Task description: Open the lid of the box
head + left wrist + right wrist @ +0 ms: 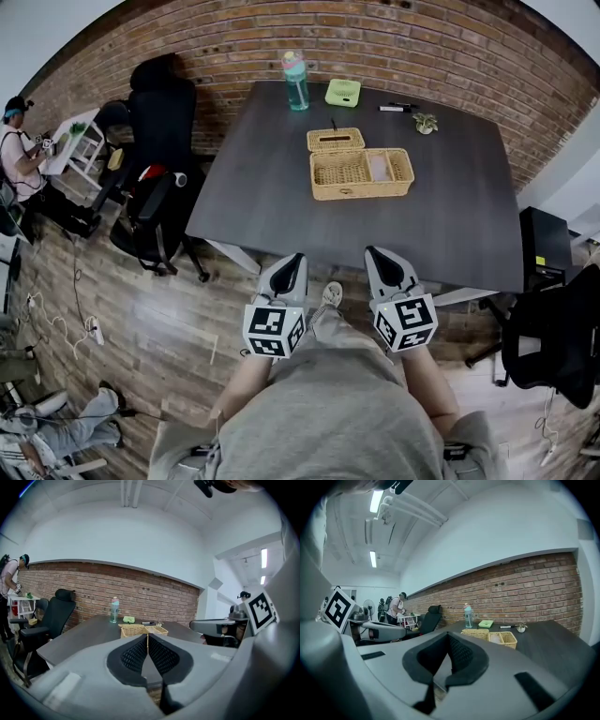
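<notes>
Grippers side by side, held low and close to the body, forearms tucked in at the waist beside a grey shirt [328, 412]. Left gripper [297, 258] aimed forward at the near edge of the dark table [253, 187], tip just short of it, jaws pressed flat together with nothing between the pads. Right gripper [372, 251] just beside it, tip leaning slightly inward toward the other, likewise closed tight and empty. Marker cubes of both nearest the torso.

Wicker box [361, 174] well apart from both tips, out past the middle of the table, top uncovered, two compartments showing. Woven lid [336, 140] lying flat directly behind it, against the rear left rim.

Farther back along the table's far edge: bottle [296, 81], green case [343, 92], marker [397, 108], small plant [425, 122]. Black office chair [159, 122] off the table's left side.
</notes>
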`<action>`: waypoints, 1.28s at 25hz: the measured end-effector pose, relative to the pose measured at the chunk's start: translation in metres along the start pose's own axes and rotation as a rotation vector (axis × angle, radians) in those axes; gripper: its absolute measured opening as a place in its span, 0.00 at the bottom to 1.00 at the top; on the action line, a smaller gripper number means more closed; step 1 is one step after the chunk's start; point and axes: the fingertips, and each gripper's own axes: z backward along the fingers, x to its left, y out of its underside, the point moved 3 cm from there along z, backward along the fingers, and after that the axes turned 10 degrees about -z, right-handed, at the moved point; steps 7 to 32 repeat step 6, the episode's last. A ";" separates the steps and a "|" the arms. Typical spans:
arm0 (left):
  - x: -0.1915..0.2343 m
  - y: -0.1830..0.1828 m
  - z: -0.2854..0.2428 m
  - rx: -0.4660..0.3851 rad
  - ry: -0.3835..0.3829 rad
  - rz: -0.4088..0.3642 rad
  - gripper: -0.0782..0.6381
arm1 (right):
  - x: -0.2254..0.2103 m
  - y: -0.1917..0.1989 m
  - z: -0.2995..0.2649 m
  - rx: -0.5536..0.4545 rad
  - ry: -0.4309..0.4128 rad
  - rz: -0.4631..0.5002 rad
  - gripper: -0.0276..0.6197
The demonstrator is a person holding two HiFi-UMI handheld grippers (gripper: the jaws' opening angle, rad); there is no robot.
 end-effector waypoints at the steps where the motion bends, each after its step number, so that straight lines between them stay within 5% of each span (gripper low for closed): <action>1: 0.000 0.000 -0.001 0.001 -0.001 0.000 0.14 | -0.001 0.000 -0.001 0.000 0.001 -0.002 0.04; 32: 0.002 0.001 -0.006 0.002 -0.003 0.004 0.14 | -0.003 0.001 -0.004 0.000 0.001 -0.012 0.04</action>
